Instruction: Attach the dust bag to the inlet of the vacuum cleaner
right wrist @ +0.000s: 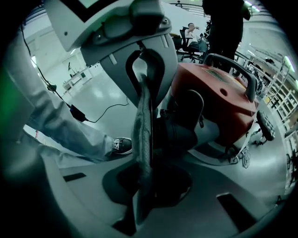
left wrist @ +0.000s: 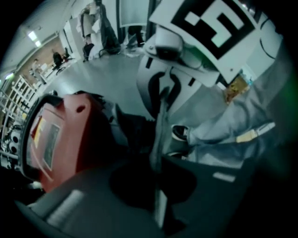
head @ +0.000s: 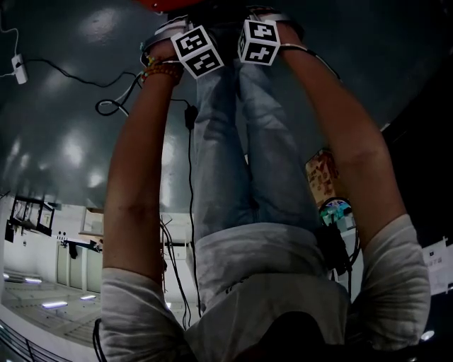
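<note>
The left claw is closed on the edge of the dust bag, a thin grey sheet seen edge-on that rises straight from between its jaws. The right claw is clamped on the same bag from the opposite side. The two claws face one another with the bag stretched between them. In each gripper view the other gripper's pale body stands at the far end of the bag.

The red vacuum stands on the floor just left of the bag in the left gripper view. In the right gripper view the vacuum is just right of the bag, its grey handle on top. A black part on its side sits close beside the bag. Whether the bag touches it cannot be told.

From the head view both arms reach down past the jeans. The two marker cubes sit side by side near a sliver of the red vacuum at the top edge. A shoe rests on the grey floor left of the bag, and a black cable trails behind it.
</note>
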